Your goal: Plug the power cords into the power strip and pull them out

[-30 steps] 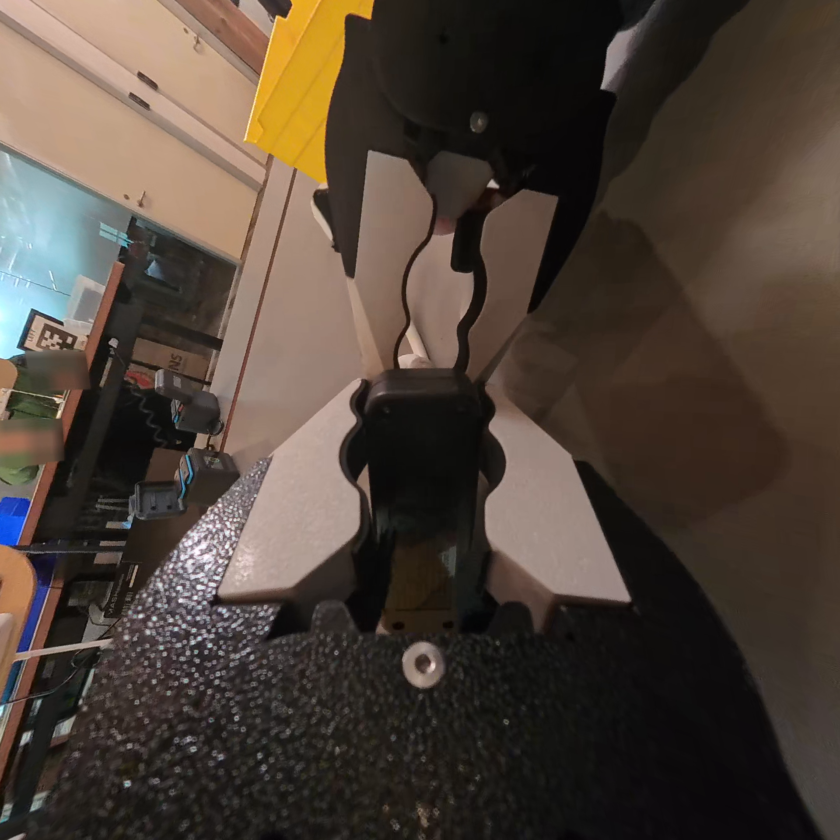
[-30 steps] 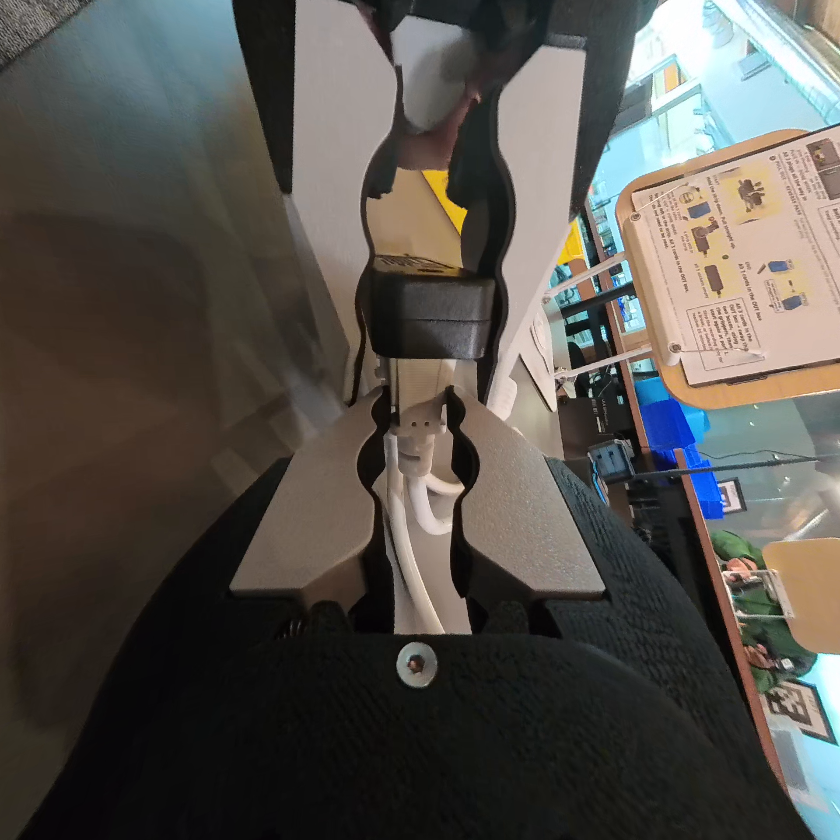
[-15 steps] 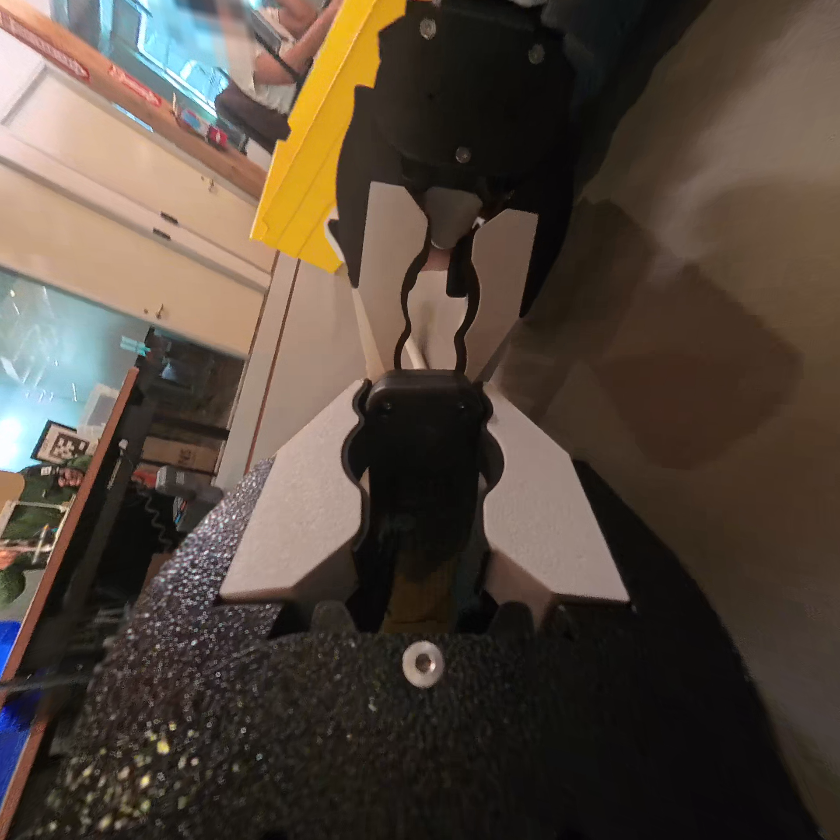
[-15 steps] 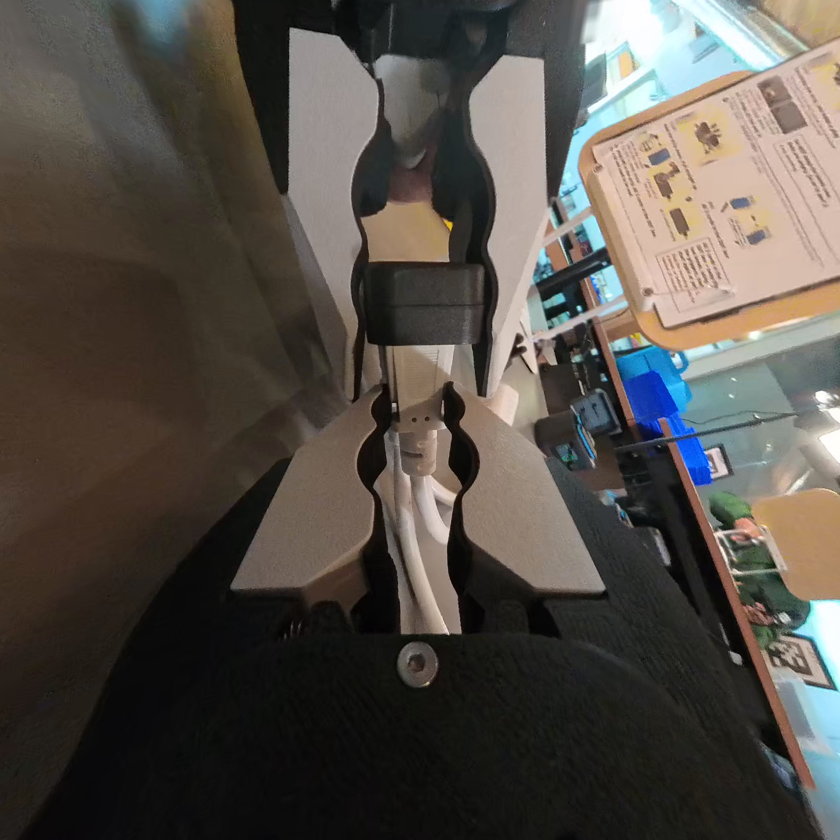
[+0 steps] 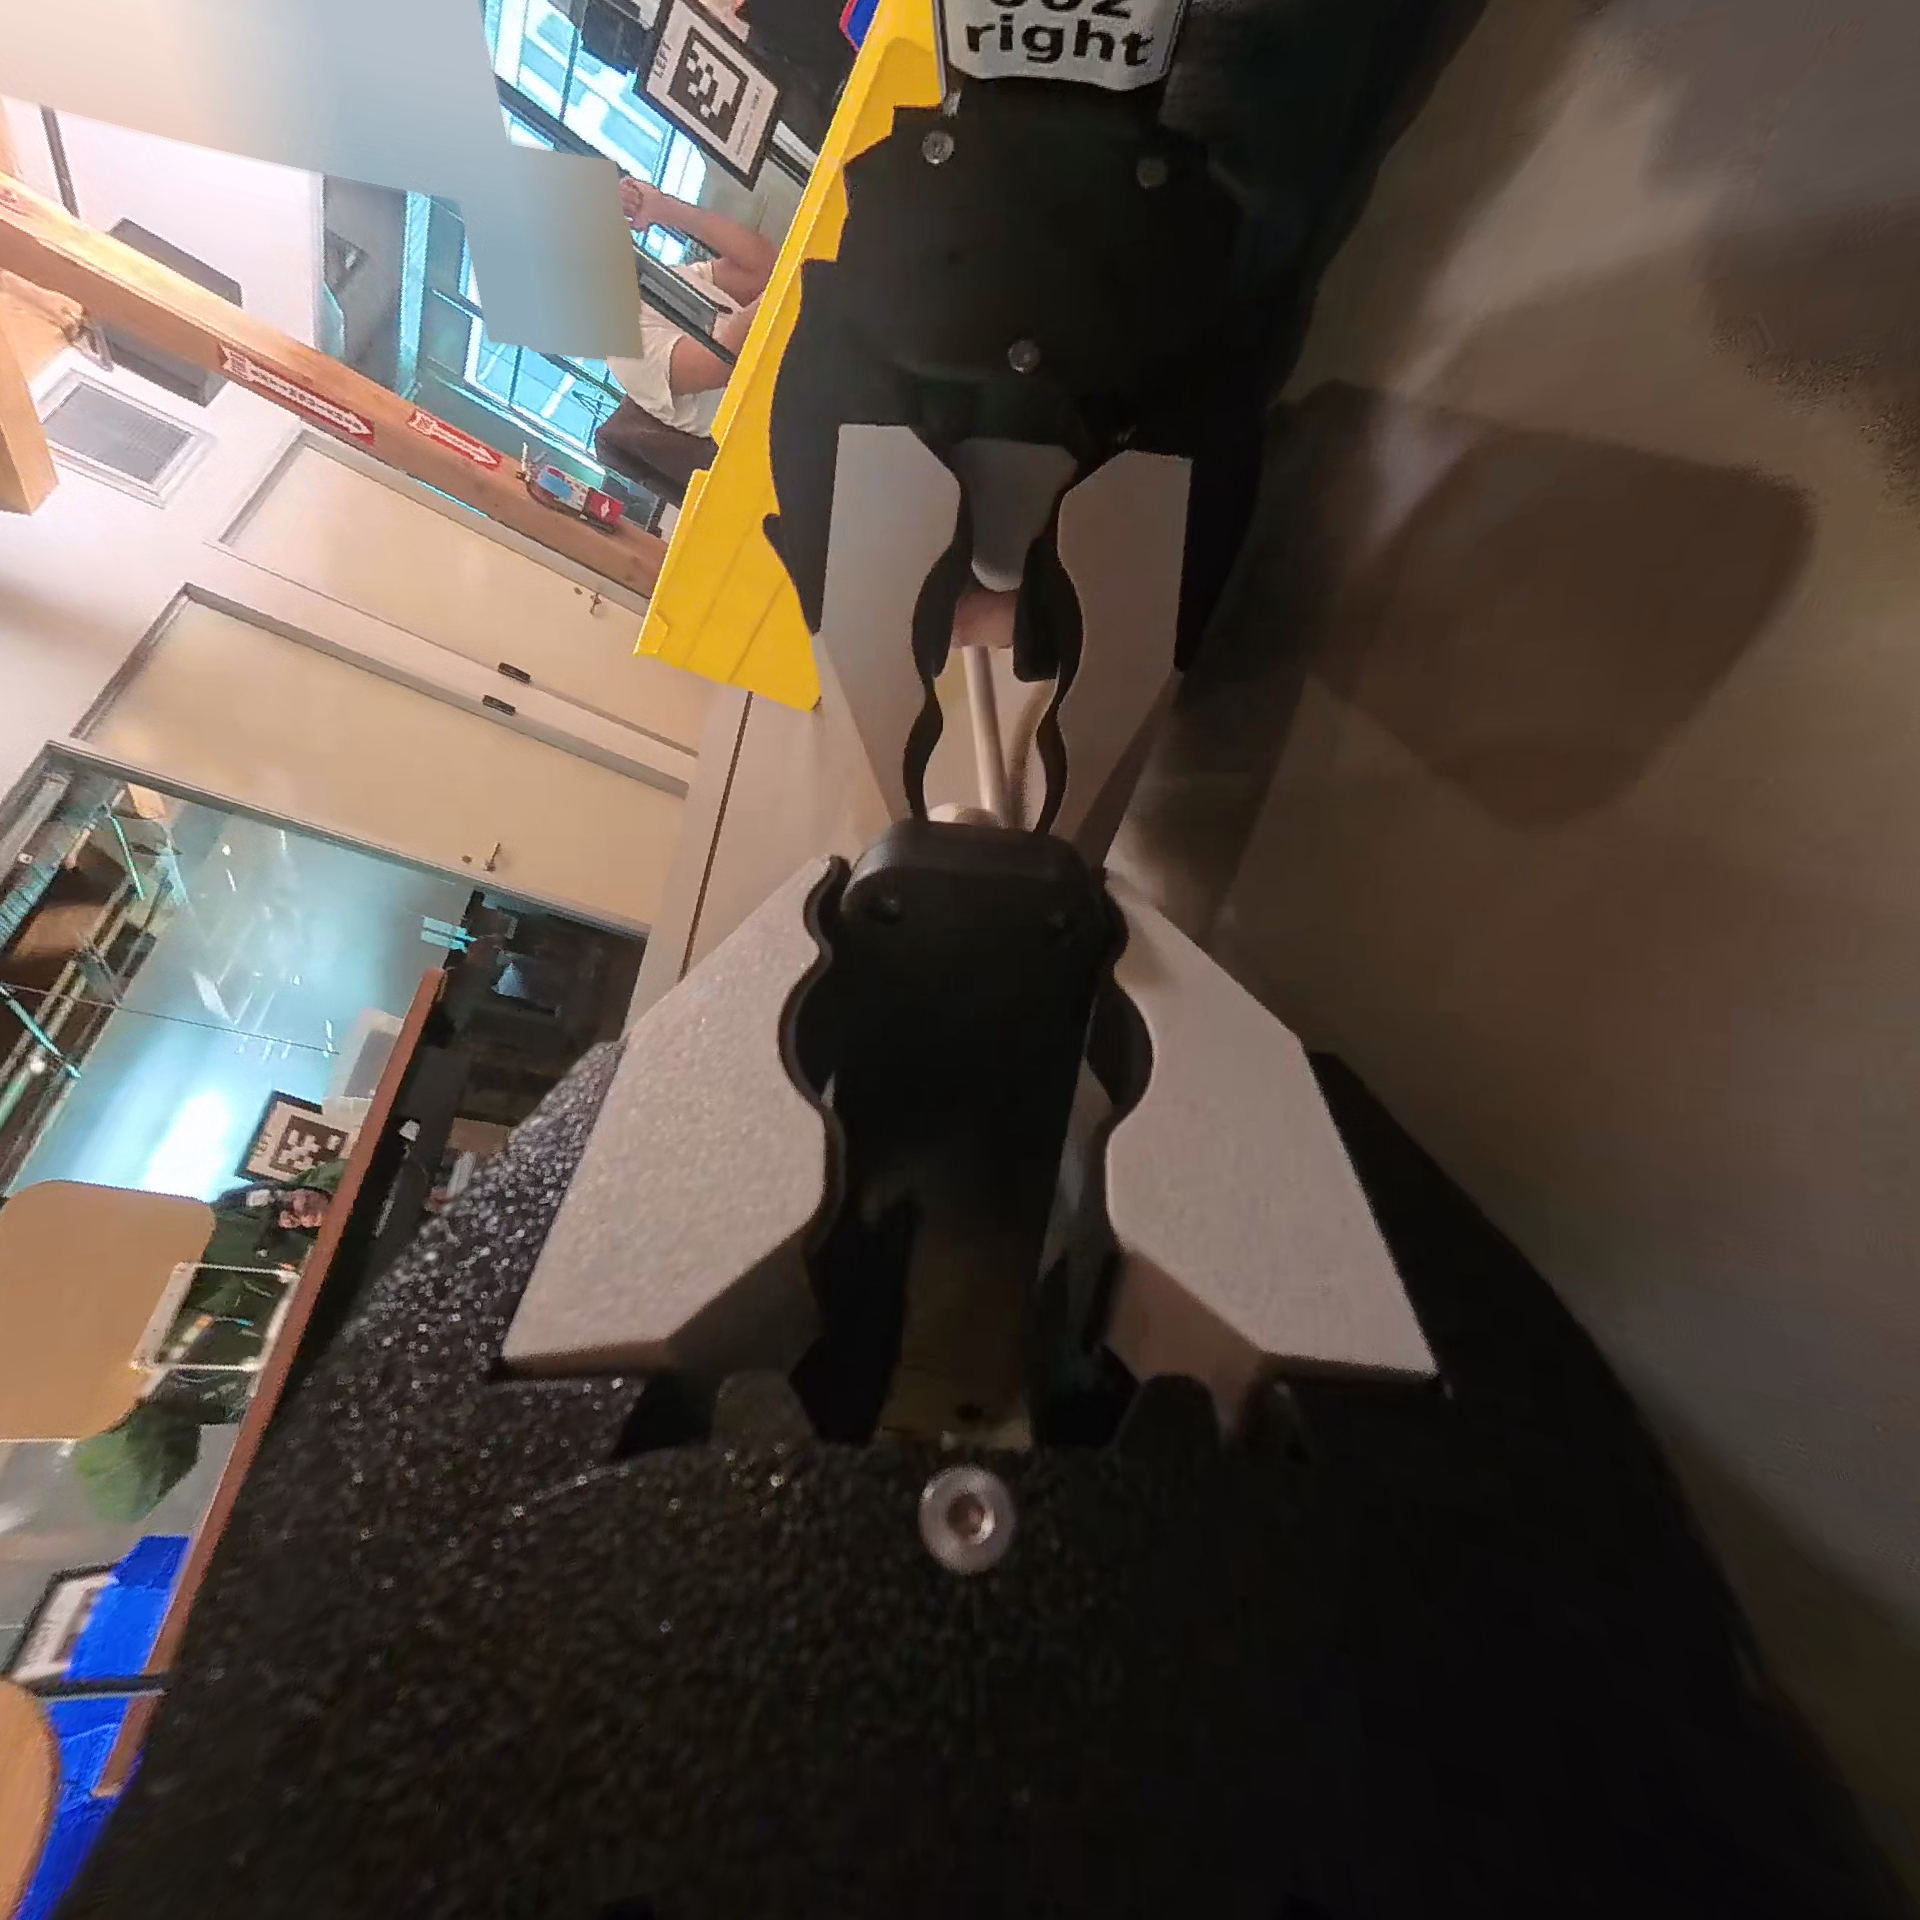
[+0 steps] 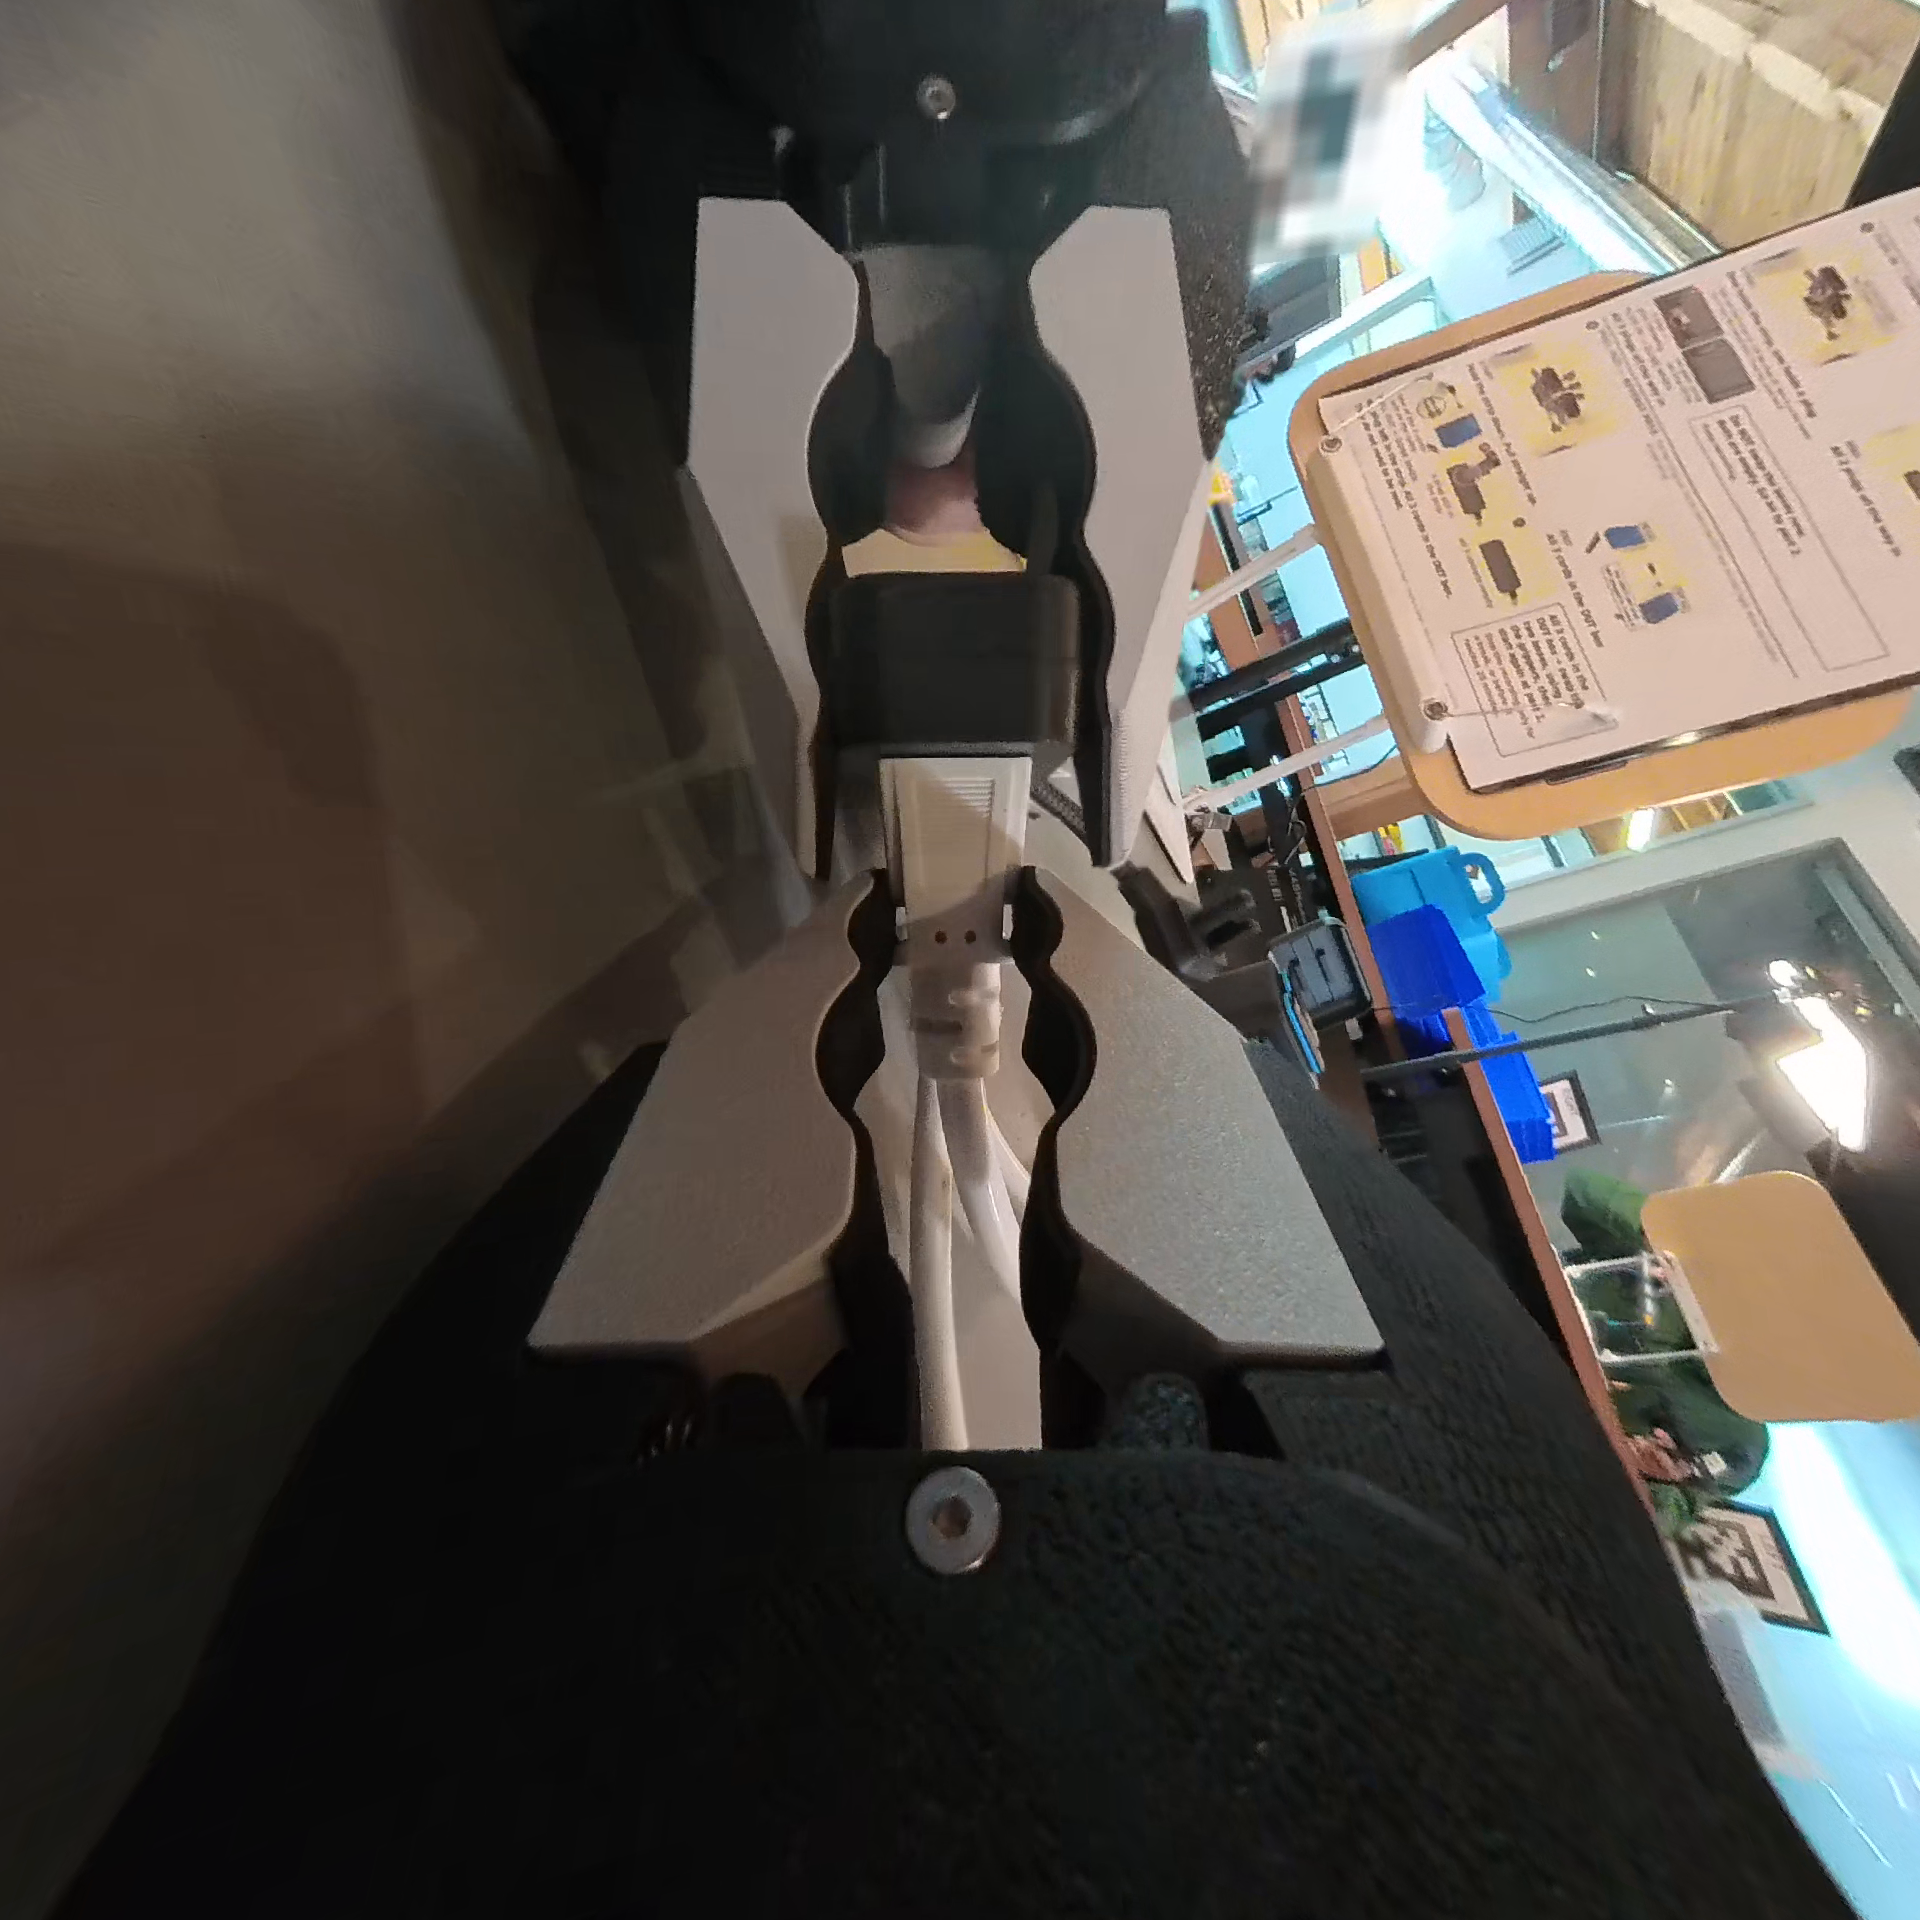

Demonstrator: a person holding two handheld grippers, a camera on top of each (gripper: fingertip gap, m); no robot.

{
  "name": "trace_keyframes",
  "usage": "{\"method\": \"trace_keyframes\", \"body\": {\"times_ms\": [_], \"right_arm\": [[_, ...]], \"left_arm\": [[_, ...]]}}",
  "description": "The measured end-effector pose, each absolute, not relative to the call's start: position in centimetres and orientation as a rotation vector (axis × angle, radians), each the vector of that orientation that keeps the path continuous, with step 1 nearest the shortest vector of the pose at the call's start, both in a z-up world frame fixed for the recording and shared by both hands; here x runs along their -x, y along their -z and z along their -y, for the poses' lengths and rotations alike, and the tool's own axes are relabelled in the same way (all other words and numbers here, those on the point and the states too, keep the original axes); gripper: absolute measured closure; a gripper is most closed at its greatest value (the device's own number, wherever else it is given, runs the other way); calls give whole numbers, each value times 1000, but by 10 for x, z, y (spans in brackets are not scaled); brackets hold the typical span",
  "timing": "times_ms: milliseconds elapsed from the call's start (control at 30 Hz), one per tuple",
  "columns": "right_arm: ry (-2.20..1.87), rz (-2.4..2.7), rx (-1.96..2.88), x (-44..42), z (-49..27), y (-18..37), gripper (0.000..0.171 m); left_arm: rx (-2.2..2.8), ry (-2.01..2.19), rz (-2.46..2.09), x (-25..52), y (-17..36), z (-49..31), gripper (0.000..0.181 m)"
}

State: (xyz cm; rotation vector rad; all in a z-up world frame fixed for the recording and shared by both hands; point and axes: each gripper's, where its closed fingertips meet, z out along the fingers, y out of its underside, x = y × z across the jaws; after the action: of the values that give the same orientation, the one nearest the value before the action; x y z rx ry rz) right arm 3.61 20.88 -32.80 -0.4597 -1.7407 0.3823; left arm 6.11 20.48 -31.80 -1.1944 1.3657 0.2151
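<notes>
While my left gripper (image 5: 961, 997) clamps the black plug (image 5: 966, 1018), my right gripper (image 6: 951, 925) pinches the white power strip (image 6: 951, 831) facing it.

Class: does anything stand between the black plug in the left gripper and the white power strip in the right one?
Nothing visible does. The black plug, clamped by the left gripper, sits directly against the end of the white power strip held by the right gripper. How deeply it is seated cannot be told.

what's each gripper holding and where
Left gripper clamps the black plug by its sides; right gripper clamps the white power strip at its cord end.
</notes>
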Motion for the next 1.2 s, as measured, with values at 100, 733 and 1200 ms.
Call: {"method": "trace_keyframes", "body": {"times_ms": [100,733,1200], "right_arm": [[-406,1749,465,-38,-204,328,147],[-522,1781,503,-47,-196,328,146],[-563,1793,507,-56,-192,326,148]], "left_arm": [[1223,-152,-1349,-61,320,-200,136],[1225,-142,-1354,-64,321,-193,133],[1220,-136,-1353,-66,320,-190,135]]}}
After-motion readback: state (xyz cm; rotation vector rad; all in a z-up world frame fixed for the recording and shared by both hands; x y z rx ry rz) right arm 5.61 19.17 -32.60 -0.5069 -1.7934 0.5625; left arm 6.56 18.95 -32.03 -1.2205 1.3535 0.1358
